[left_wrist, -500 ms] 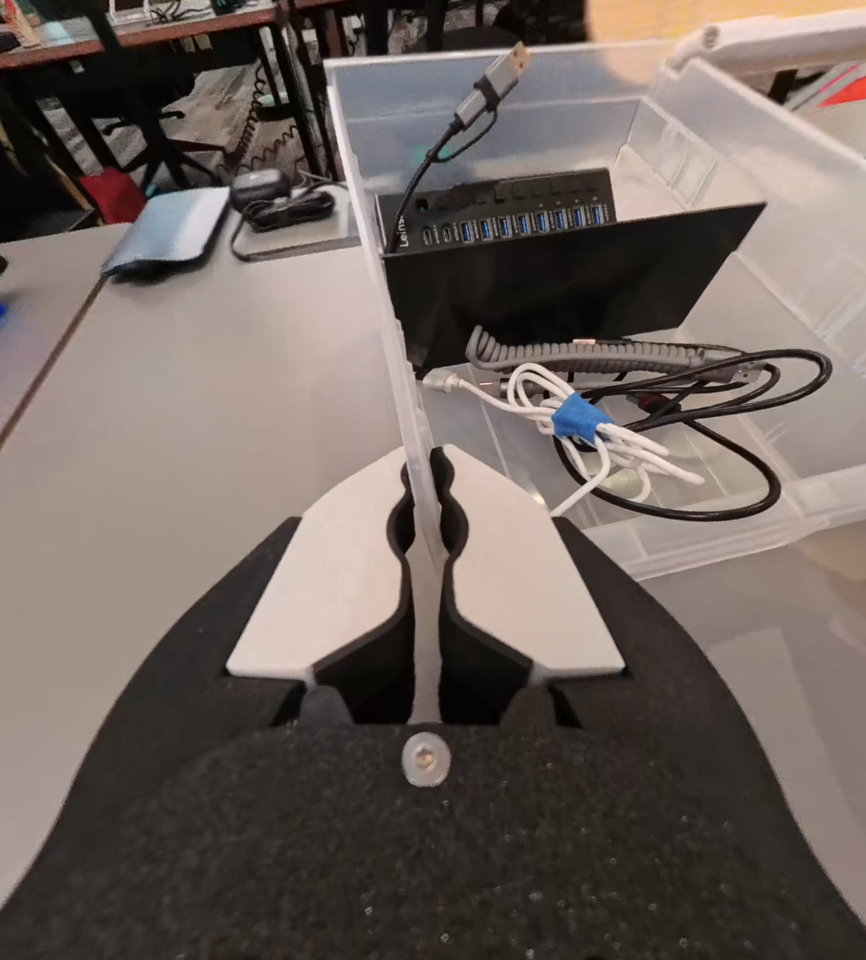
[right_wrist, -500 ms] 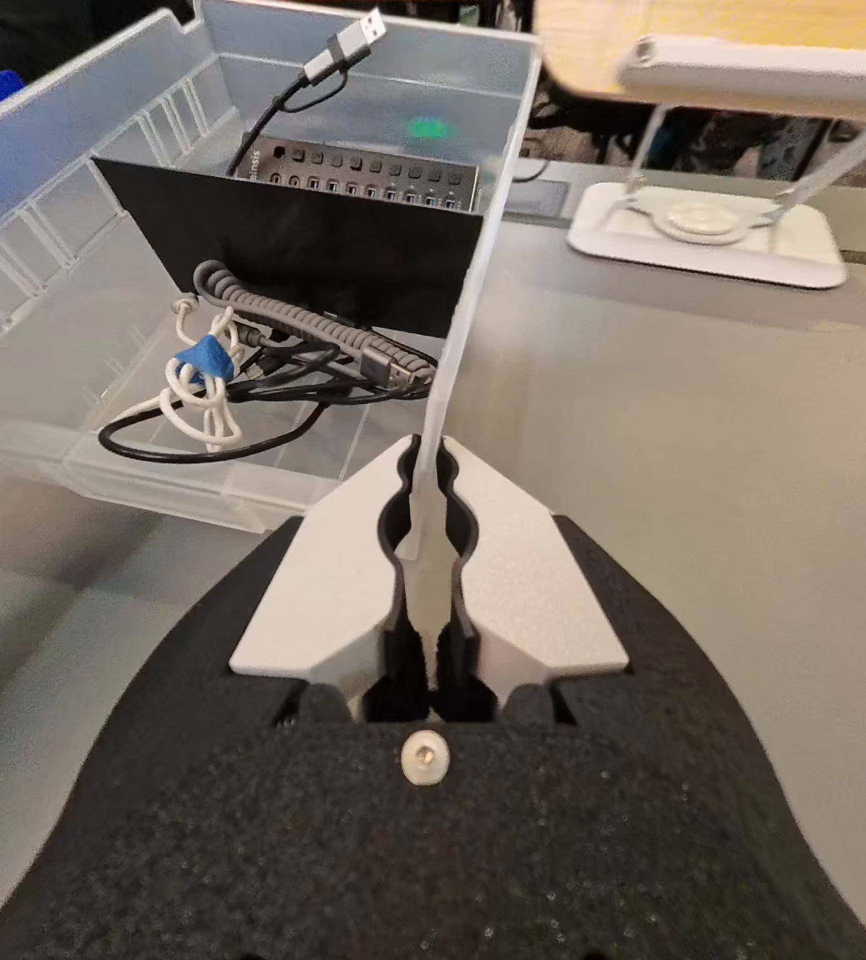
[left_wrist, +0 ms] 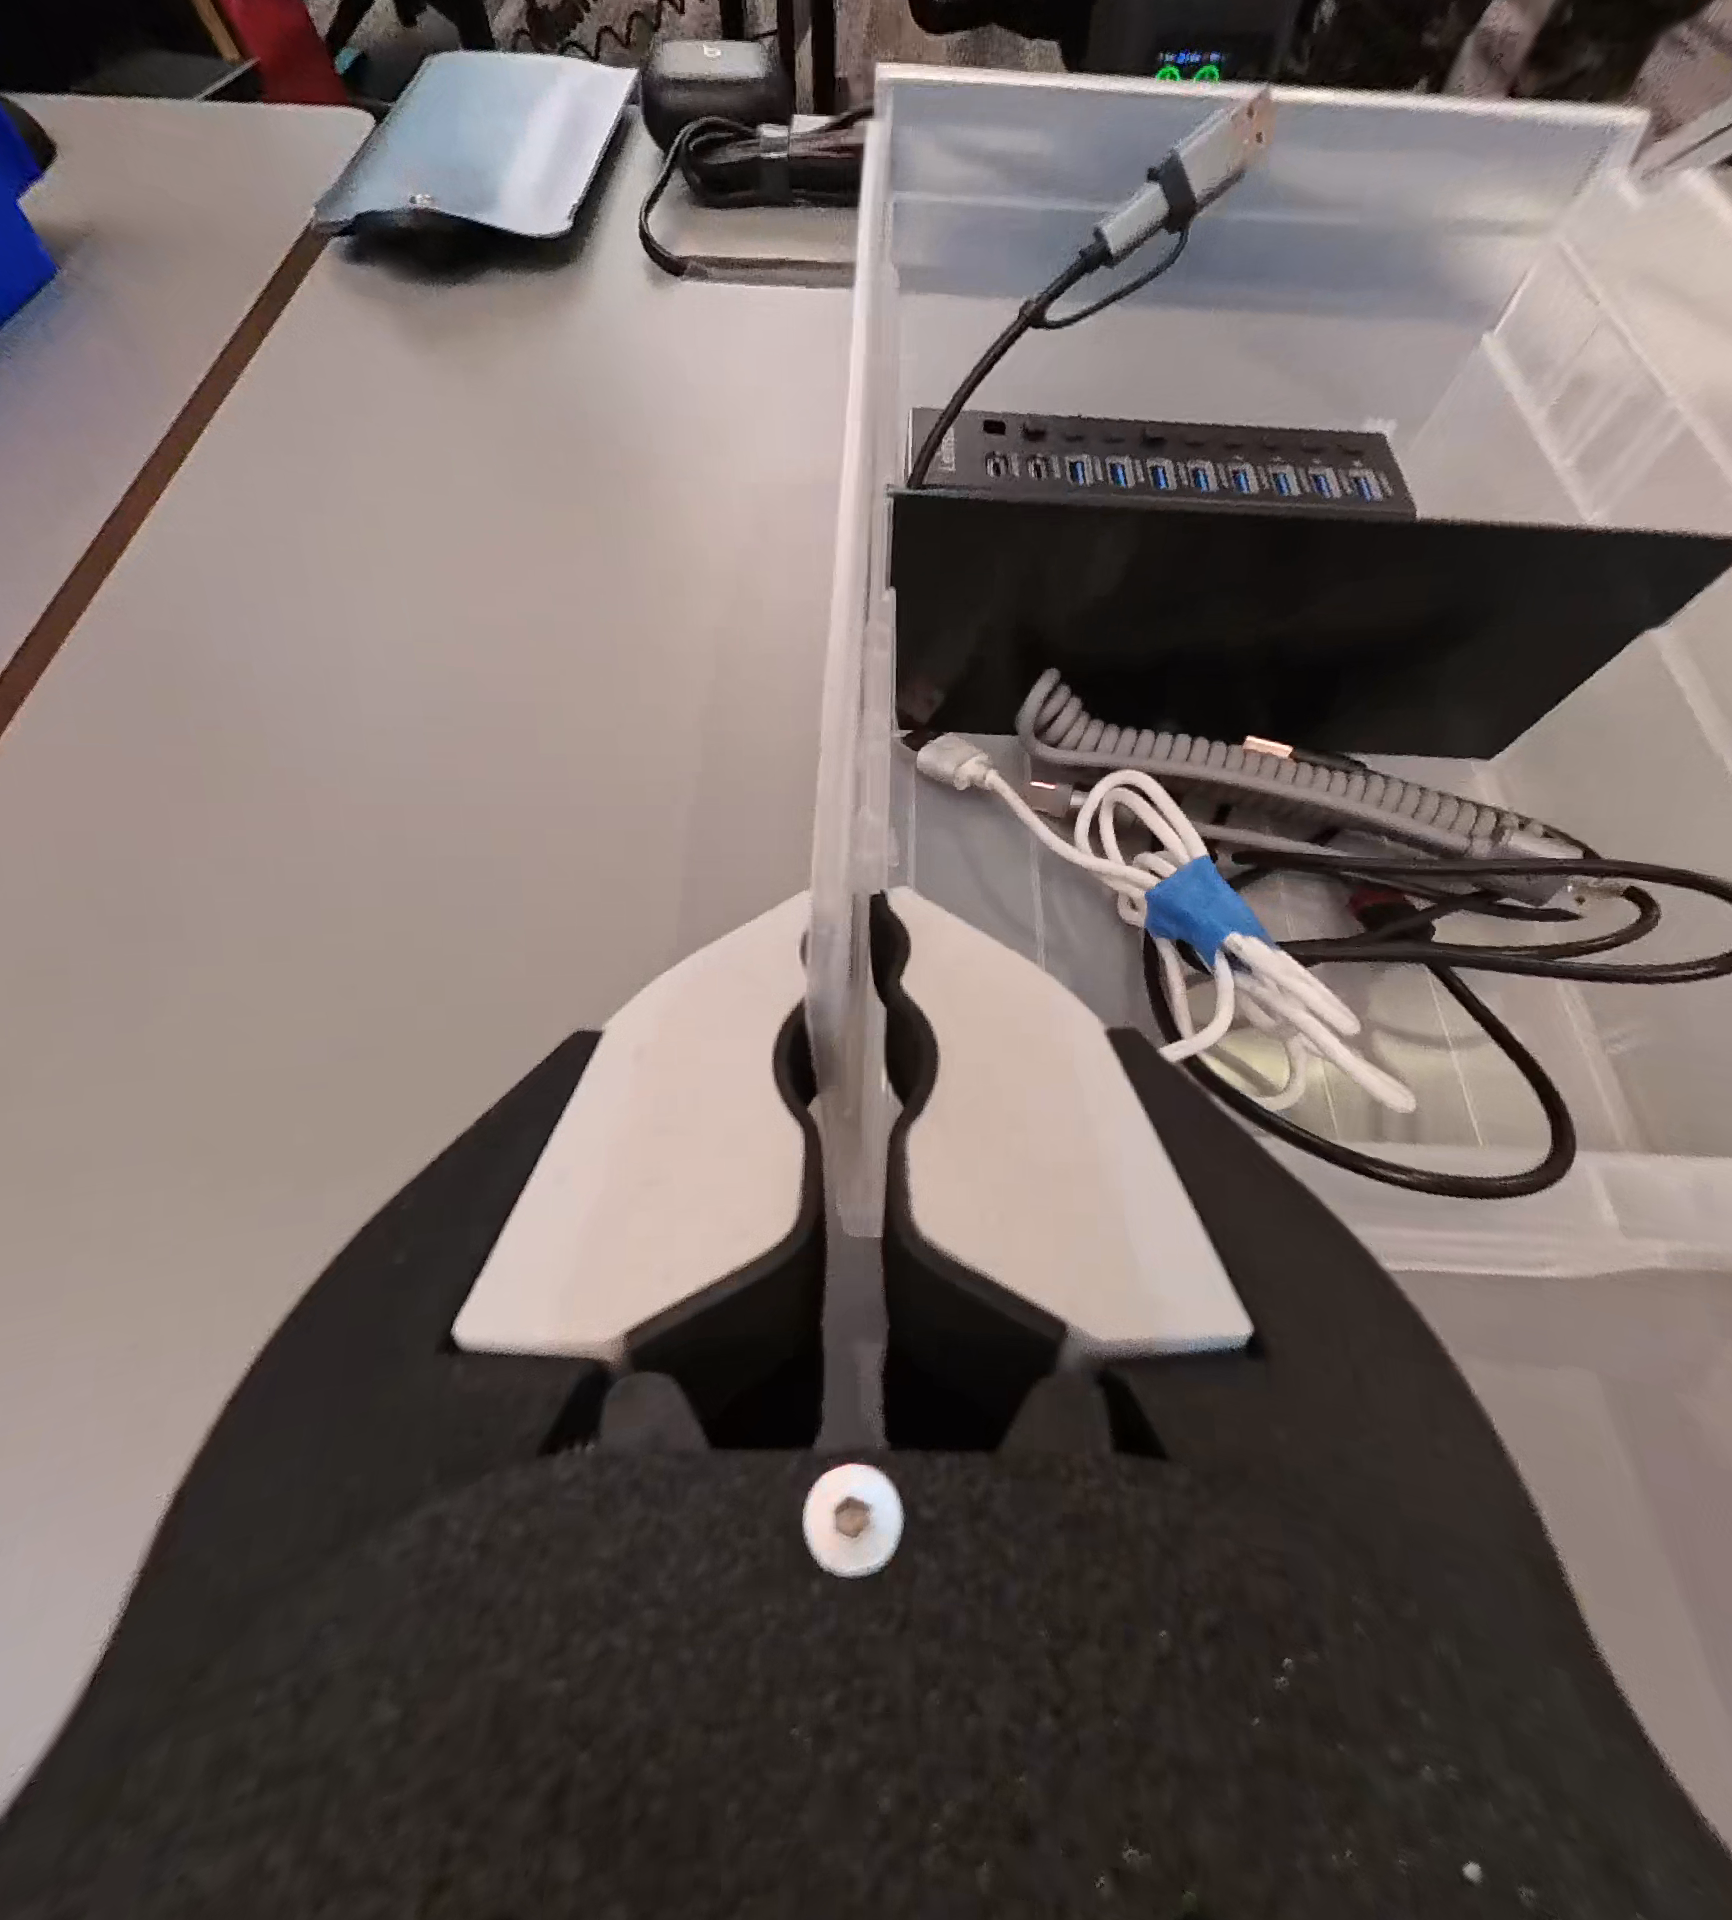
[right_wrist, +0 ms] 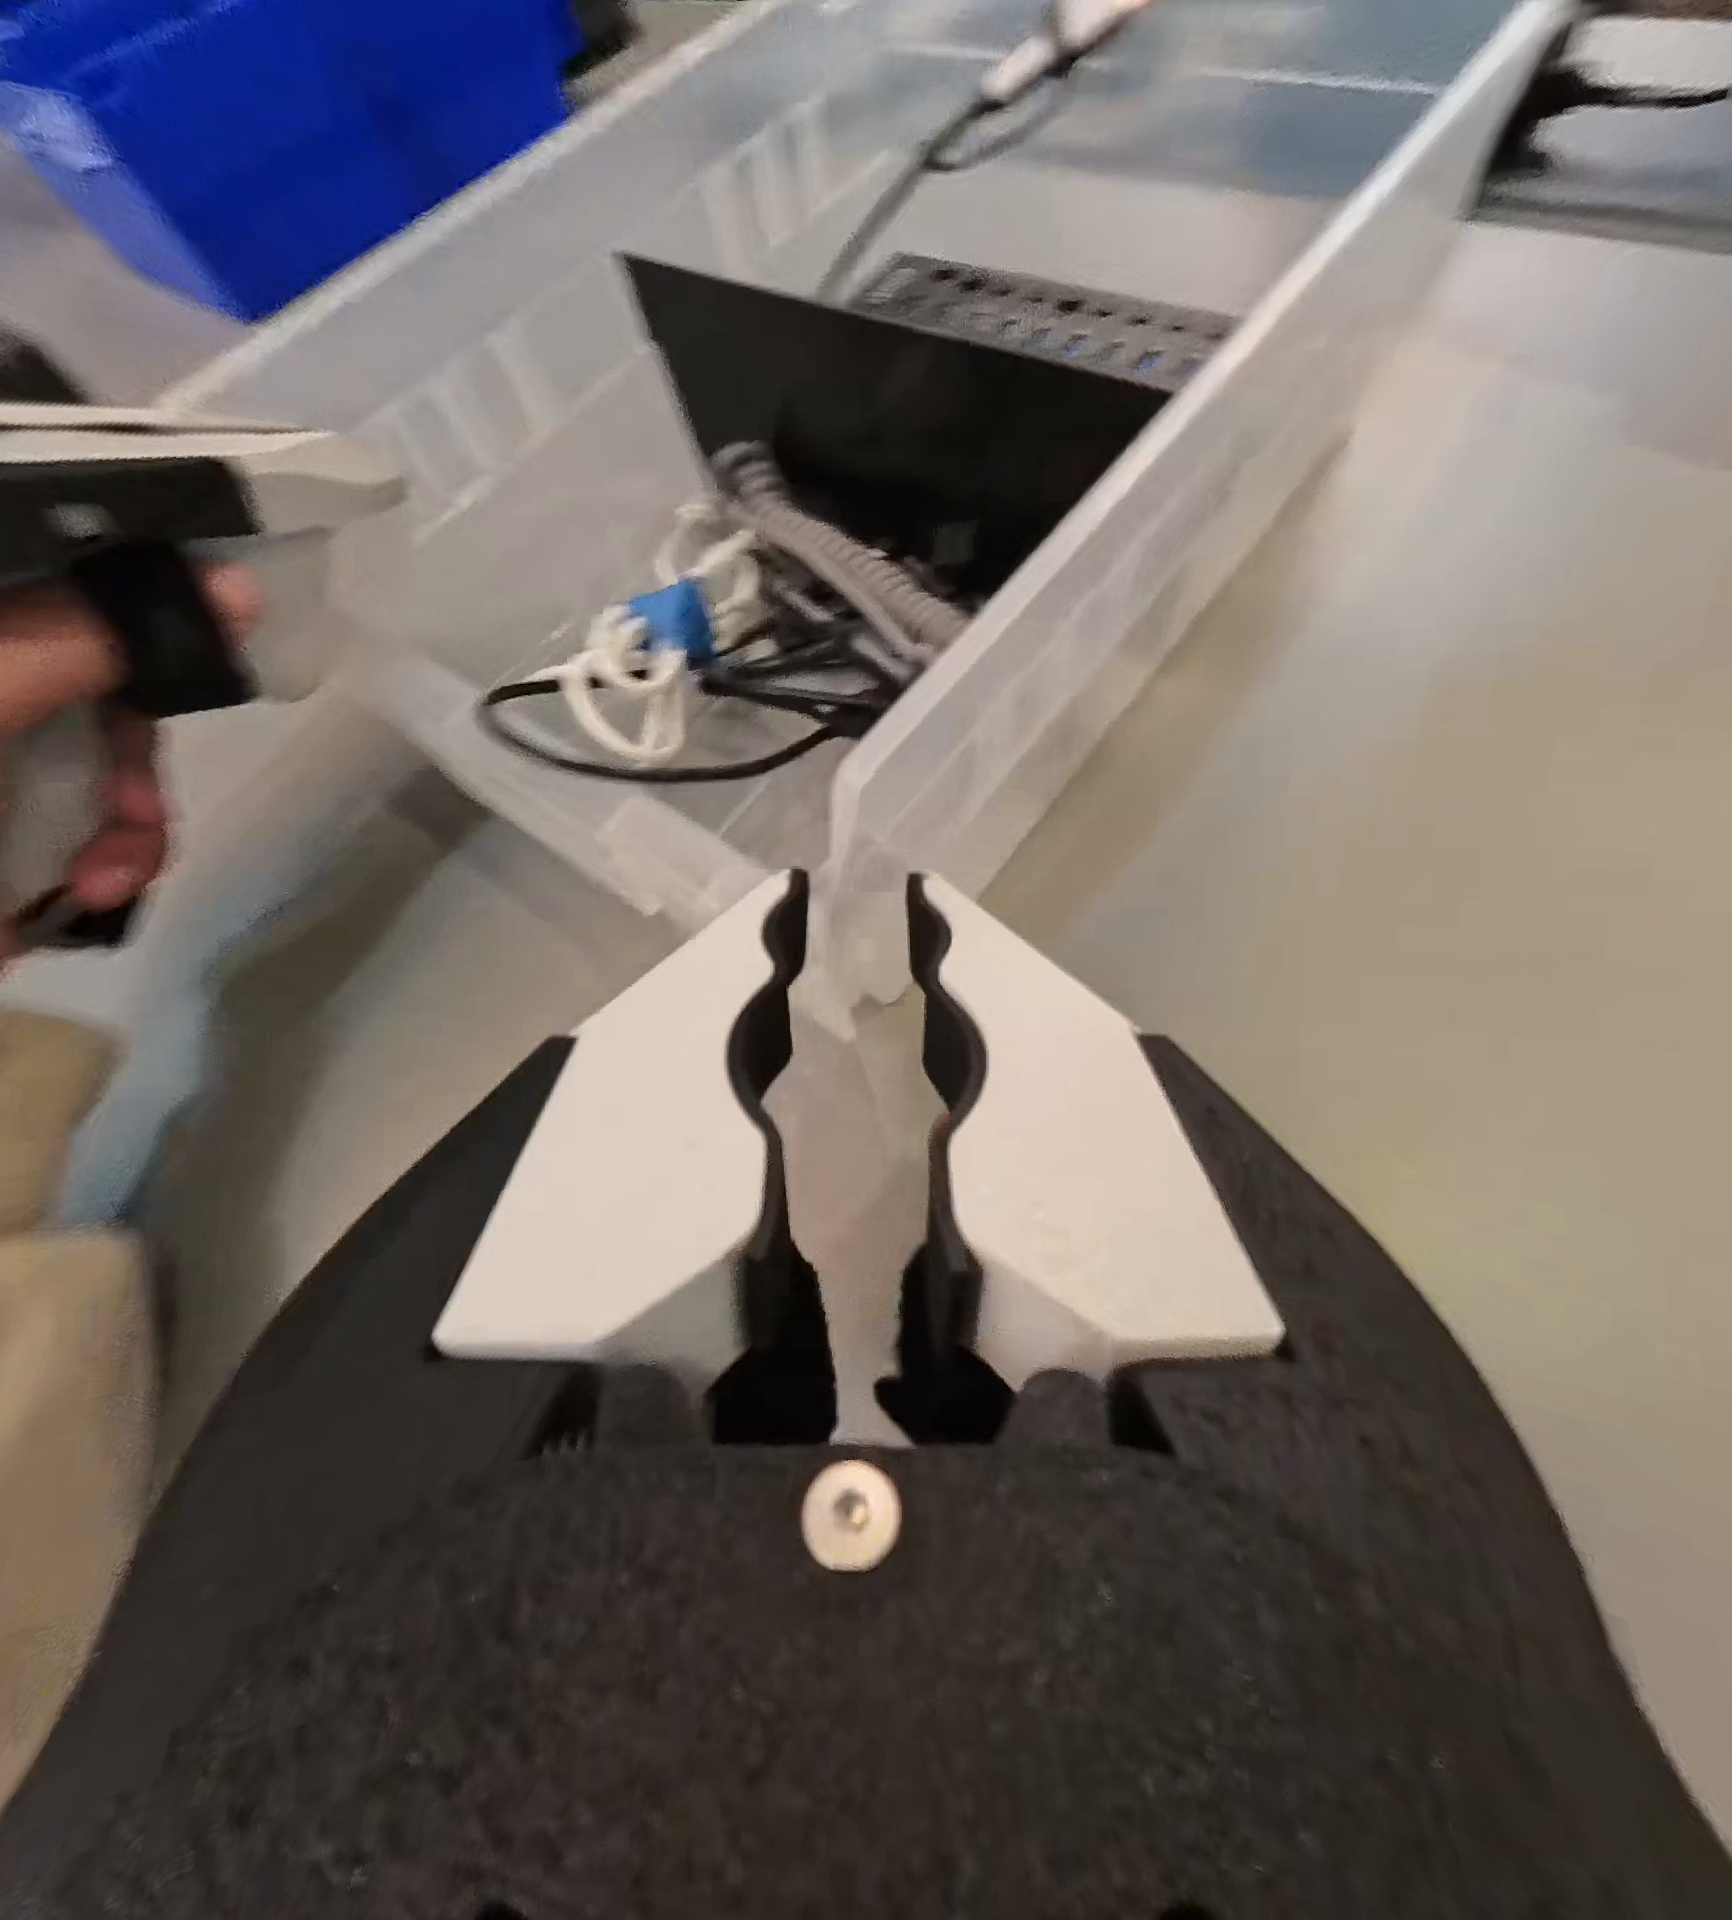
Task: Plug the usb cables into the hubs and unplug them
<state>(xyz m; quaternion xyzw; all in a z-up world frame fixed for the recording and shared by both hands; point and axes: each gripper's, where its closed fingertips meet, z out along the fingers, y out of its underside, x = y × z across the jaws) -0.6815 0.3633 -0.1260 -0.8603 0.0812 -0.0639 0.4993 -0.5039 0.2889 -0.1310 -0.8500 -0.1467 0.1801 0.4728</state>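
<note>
A clear plastic bin (left_wrist: 1257, 177) stands on the grey table (left_wrist: 426, 727). It holds a black USB hub (left_wrist: 1174, 468) behind a black panel (left_wrist: 1257, 623), a white cable bundle bound with blue tape (left_wrist: 1194, 914), a grey coiled cable (left_wrist: 1257, 779) and a black cable (left_wrist: 1464, 1174). A grey USB plug (left_wrist: 1205, 156) sticks up from the hub's lead. My left gripper (left_wrist: 849, 904) is shut on the bin's left wall. My right gripper (right_wrist: 857, 883) has its jaws slightly apart around the near corner of the bin's right wall (right_wrist: 1153, 582). The left gripper (right_wrist: 353, 483) also shows there, on the opposite wall.
A blue-grey pouch (left_wrist: 488, 145) and a black adapter with its cord (left_wrist: 727, 114) lie beyond the bin on the left. A blue container (right_wrist: 270, 135) stands to the far left. A hand (right_wrist: 10, 727) and a beige sleeve are at the left of the right wrist view. The gap from one gripper's tips to the other's is roughly 20 centimetres.
The right gripper's jaws have spread wider on the bin wall and it has swung, so the wall now runs off to the upper right. The left gripper still grips; its view tilted down.
</note>
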